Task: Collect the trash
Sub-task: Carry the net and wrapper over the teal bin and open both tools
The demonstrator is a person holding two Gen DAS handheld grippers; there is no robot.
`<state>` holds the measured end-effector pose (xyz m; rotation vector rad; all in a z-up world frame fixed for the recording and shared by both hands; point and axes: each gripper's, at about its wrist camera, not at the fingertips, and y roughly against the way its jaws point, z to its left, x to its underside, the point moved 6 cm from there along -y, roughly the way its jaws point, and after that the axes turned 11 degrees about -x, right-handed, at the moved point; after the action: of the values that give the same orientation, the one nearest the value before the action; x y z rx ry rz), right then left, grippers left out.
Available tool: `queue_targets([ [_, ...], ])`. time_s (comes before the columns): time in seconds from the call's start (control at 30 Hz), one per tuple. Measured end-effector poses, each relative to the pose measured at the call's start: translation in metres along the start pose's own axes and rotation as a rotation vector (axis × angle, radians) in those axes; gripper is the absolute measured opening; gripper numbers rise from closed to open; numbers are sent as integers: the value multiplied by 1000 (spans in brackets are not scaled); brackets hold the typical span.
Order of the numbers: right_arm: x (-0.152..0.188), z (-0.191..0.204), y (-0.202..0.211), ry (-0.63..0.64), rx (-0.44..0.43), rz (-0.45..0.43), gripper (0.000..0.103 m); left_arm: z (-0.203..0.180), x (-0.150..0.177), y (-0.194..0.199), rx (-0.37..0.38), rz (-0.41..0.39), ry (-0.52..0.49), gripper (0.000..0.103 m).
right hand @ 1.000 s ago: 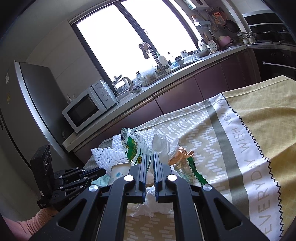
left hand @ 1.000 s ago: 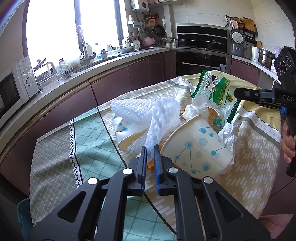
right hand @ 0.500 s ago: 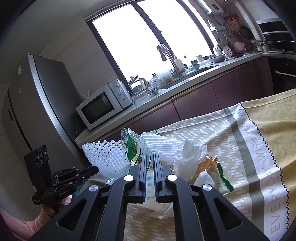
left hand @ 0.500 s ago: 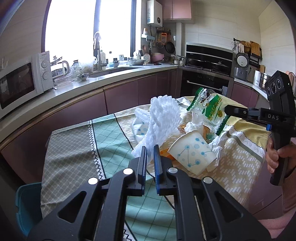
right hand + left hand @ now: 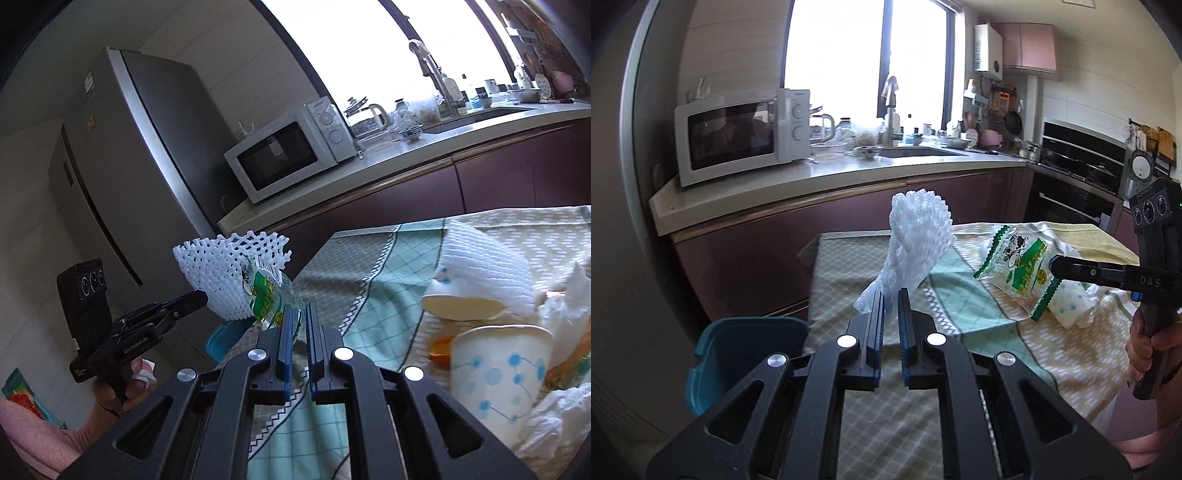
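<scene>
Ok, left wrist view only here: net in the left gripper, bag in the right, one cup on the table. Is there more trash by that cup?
Observer: Yes. The right wrist view shows a second cup on its side behind the upright cup, with a second net on top of it.
Operator: Anything small?
Observer: An orange scrap lies between the two cups.
Operator: Is the bag truly gripped?
Observer: The bag has its corner in the narrow gap of the right gripper.

White foam net (image 5: 916,243), teal bin (image 5: 746,354)
</scene>
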<state>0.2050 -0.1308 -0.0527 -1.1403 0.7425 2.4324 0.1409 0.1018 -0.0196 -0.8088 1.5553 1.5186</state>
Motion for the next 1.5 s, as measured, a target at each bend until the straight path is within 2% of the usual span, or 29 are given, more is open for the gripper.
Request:
queue_targets([
  [0.17,-2,24,-61,11,-77,84,6,65,15,-3,-118,40,60,8],
  [0.33,0,40,-115,15,-112,161,6,115,31,-7,-207,71,98,8],
  [0.7,7,44,-198,11,-75,273,6,178,71,-56,-305,221,164,9],
  [0.9,17,39,-230,4,-27,332,6,185,86,-90,-330,307,160,11],
  [1.1,25,34,-252,-7,5,372,11,185,94,-115,-326,351,158,12],
  [1.23,28,32,-256,-8,8,376,18,178,97,-123,-323,366,163,20],
  [1.5,29,27,-241,-10,-3,359,20,168,95,-116,-303,338,185,21],
])
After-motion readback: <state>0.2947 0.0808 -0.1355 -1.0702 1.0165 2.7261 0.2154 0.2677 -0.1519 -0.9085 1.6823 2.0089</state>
